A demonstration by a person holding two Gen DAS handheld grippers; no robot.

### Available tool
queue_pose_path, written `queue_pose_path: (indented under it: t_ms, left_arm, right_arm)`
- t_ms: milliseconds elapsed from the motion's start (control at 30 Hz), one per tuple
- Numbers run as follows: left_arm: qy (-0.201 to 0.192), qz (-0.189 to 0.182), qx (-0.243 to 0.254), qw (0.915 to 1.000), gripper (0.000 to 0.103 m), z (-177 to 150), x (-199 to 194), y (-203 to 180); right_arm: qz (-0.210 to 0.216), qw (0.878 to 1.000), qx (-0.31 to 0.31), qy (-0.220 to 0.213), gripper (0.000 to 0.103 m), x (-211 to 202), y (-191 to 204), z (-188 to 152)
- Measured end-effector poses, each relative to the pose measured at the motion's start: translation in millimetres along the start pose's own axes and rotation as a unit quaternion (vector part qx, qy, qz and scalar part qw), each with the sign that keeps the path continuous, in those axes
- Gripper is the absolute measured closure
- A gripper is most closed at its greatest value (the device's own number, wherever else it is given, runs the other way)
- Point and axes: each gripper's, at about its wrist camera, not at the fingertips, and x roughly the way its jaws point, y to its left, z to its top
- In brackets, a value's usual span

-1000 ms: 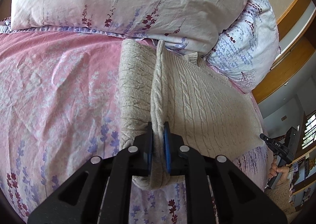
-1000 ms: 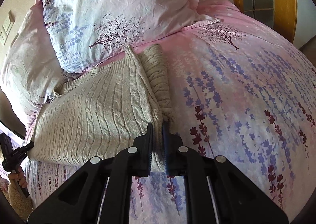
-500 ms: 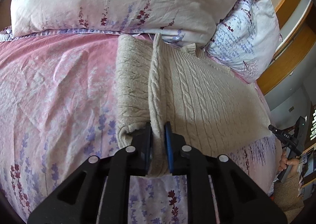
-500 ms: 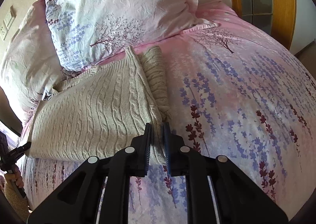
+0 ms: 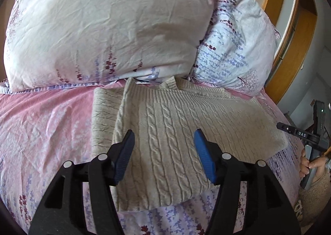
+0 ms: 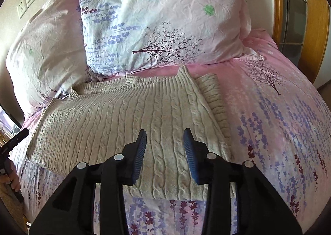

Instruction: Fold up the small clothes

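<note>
A beige cable-knit sweater (image 5: 169,131) lies flat on the pink floral bedspread (image 5: 45,123), its collar toward the pillows. One side is folded over onto the body, and a strip of the layer underneath shows along that edge. My left gripper (image 5: 164,146) is open and empty, hovering over the sweater's near part. In the right wrist view the sweater (image 6: 115,119) lies the same way. My right gripper (image 6: 164,146) is open and empty above the sweater's near edge.
Two floral pillows (image 5: 107,28) (image 6: 165,15) rest against the headboard just behind the collar. A wooden frame (image 5: 293,34) stands at the bed's side. The other hand-held gripper (image 5: 310,137) shows at the right edge. A wall socket (image 6: 22,8) is at the upper left.
Both grippers were shut on the folded sweater edge; both have opened and let it go. The fold now lies flat and both grippers have pulled back and up.
</note>
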Motion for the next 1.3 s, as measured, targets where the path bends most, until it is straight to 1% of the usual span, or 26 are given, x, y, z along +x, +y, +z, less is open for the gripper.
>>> queue_pose_path:
  t_ms: [67,200,267,333,367,433,600,700,800,900,967,1033,1100,1200,1300]
  left_arm:
    - [0.009,0.003,0.016,0.9998,0.040,-1,9,-8]
    - [0.032,0.005,0.017,0.9993,0.040,-6,20,-9]
    - [0.047,0.008,0.013,0.9988,0.040,-11,26,-5]
    - [0.059,0.009,0.007,0.9982,0.040,-16,32,-1]
    - [0.062,0.010,0.006,0.9980,0.040,-18,33,1]
    - [0.060,0.009,0.006,0.9981,0.040,-21,33,2]
    - [0.065,-0.002,-0.008,0.9978,0.041,-22,33,8]
    - [0.063,-0.003,-0.003,0.9980,0.041,-26,30,9]
    - [0.062,0.002,0.001,0.9981,0.040,-26,26,7]
    - [0.048,-0.013,-0.028,0.9984,0.034,-22,12,13]
    - [0.029,-0.005,-0.041,0.9987,0.030,-17,1,21]
    - [0.017,0.002,-0.055,0.9983,0.029,-12,-6,31]
    - [0.016,0.008,-0.072,0.9973,0.029,-7,-8,40]
    - [0.017,0.007,-0.101,0.9947,0.029,-3,-7,55]
    - [0.026,-0.005,-0.137,0.9903,0.029,-2,-2,70]
  right_arm:
    - [-0.004,1.000,-0.010,-0.003,0.059,1,6,0]
    - [-0.006,1.000,-0.015,0.006,0.057,8,7,-1]
    - [-0.020,0.999,-0.014,0.022,0.051,16,3,-5]
    - [-0.038,0.998,-0.014,0.050,0.048,29,-2,-11]
    - [-0.037,0.998,-0.022,0.037,0.047,27,-2,-14]
    - [-0.047,0.998,-0.036,0.037,0.047,26,1,-17]
    - [-0.062,0.995,-0.055,0.048,0.044,24,6,-19]
    - [-0.072,0.993,-0.070,0.055,0.042,24,9,-24]
    - [-0.071,0.994,-0.057,0.055,0.042,21,8,-21]
    - [-0.053,0.997,-0.039,0.035,0.042,13,11,-14]
    - [-0.044,0.998,-0.038,0.022,0.041,10,16,-8]
    - [-0.042,0.998,-0.044,0.022,0.035,12,24,-4]
    - [-0.042,0.997,-0.054,0.020,0.035,15,35,-2]
    - [-0.039,0.997,-0.069,0.017,0.029,23,51,-1]
    - [-0.043,0.996,-0.082,0.017,0.029,31,64,-1]
